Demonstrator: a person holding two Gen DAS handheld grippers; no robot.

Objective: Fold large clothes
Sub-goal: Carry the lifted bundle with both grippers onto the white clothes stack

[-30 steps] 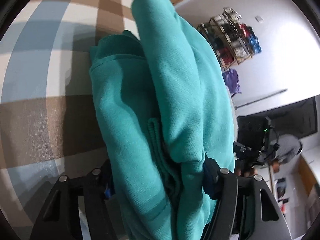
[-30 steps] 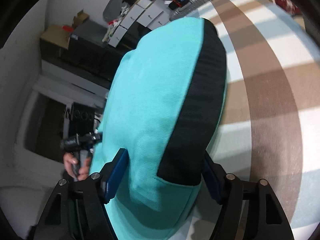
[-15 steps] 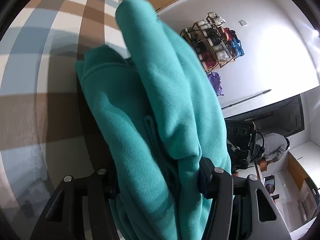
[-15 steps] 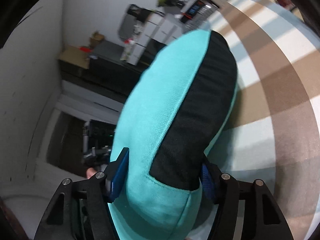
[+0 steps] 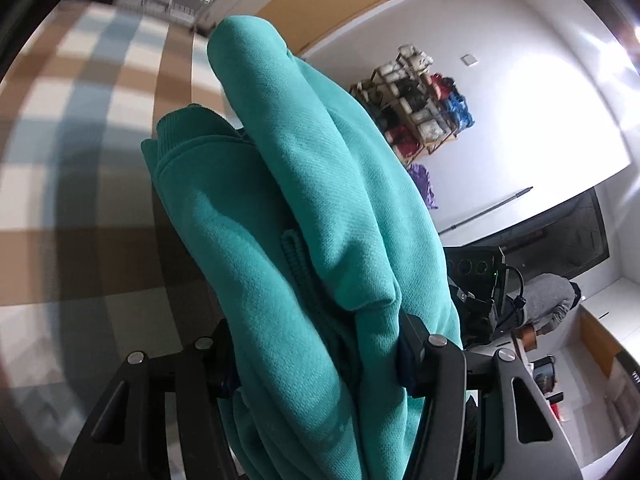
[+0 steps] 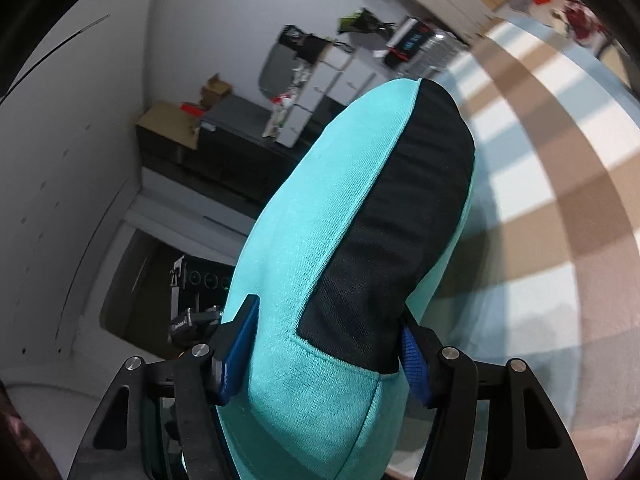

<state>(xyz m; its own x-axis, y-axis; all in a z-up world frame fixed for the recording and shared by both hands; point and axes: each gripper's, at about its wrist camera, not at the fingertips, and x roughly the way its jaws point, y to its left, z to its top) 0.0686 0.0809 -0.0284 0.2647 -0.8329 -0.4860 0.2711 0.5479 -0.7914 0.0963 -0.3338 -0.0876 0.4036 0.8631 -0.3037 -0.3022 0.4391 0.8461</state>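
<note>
- left tongs (image 5: pixel 316 354) clamped on a thick bunch of the teal sweatshirt (image 5: pixel 304 216);
- right tongs (image 6: pixel 330 346) clamped on its teal-and-black fold (image 6: pixel 360 240), above the checked surface (image 6: pixel 560 208)

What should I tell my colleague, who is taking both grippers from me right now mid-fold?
Left hand-held gripper: shut on a thick bunch of the teal fleece sweatshirt, several layers and a ribbed edge between its fingers.
Right hand-held gripper: shut on the same garment where a black mesh panel meets the teal cloth.
Position: the sweatshirt is lifted off the brown, white and blue checked surface, draped over both grippers.
Done: both grasps look secure.
Left: probably lower it onto the checked surface, lay it flat and finish the fold; how many folds are already made cannot be told.
</note>
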